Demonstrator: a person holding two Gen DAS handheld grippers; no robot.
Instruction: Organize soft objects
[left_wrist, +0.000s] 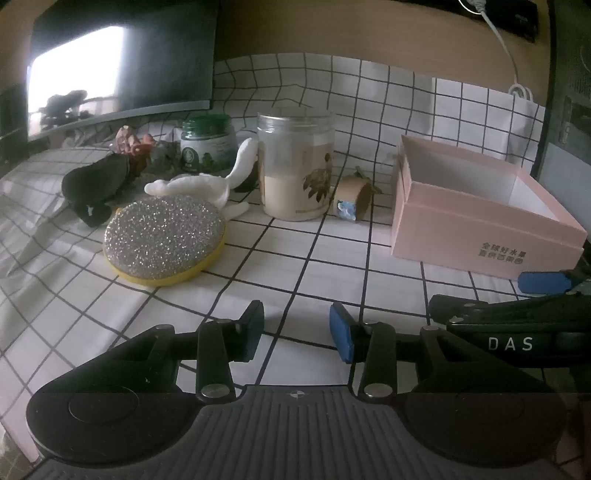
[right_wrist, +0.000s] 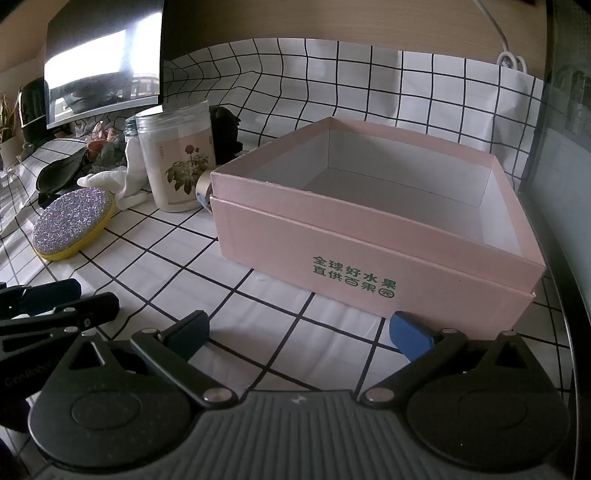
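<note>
Left wrist view: left gripper (left_wrist: 297, 330) fingers parted, empty; right gripper (right_wrist: 299, 332) spread wide, empty before the vacant pink box (right_wrist: 369, 236); white plush rabbit (left_wrist: 207, 182) beside the glitter sponge (left_wrist: 164, 240) on the desk, best pinched mid-body.

The black left gripper with blue pads (left_wrist: 297, 330) is held tilted downward, jaws partly apart, nothing between. The black right gripper (right_wrist: 299, 332) is spread wide, empty.
</note>
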